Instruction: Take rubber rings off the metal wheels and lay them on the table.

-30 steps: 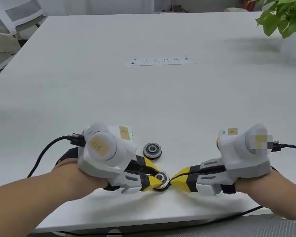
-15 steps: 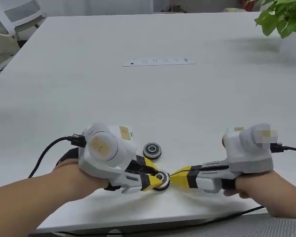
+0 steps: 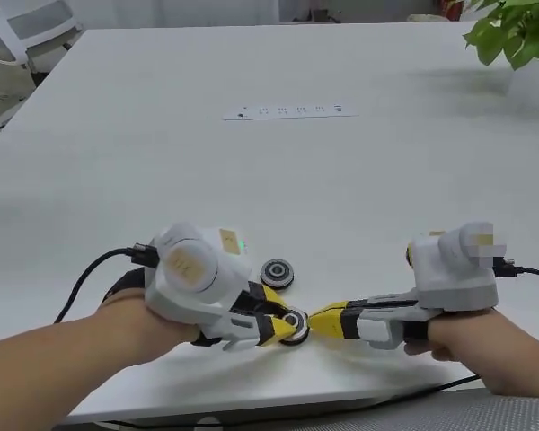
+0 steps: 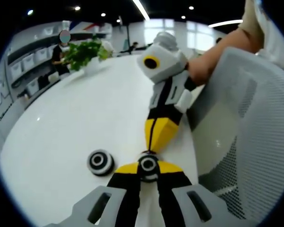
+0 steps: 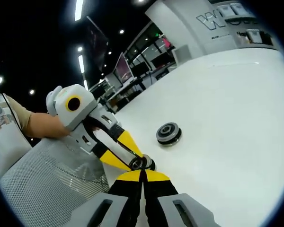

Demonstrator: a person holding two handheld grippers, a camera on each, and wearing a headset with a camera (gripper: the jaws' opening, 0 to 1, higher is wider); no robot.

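Gripping the small silver metal wheel with its black rubber ring (image 3: 294, 322) close to the near edge of the white table (image 3: 251, 180), the left gripper (image 3: 277, 329) has its yellow-tipped jaws clamped on the wheel's two sides. Judged from here, this hold steadies the wheel and leaves its rim exposed. The right gripper (image 3: 318, 322) faces it tip to tip. Its jaws stand together with their points touching the wheel's rim, presumably to catch the ring and draw it off; whether any rubber is pinched between them cannot be told. In the left gripper view the wheel (image 4: 148, 164) sits face-on between the jaws, and the right gripper (image 4: 155, 147) meets it from above. A second ringed metal wheel (image 3: 277, 272) lies flat on the table just beyond the two grippers, apart from both, likely waiting its turn. Both wheels wear their rings, so the task appears to be at an early stage.
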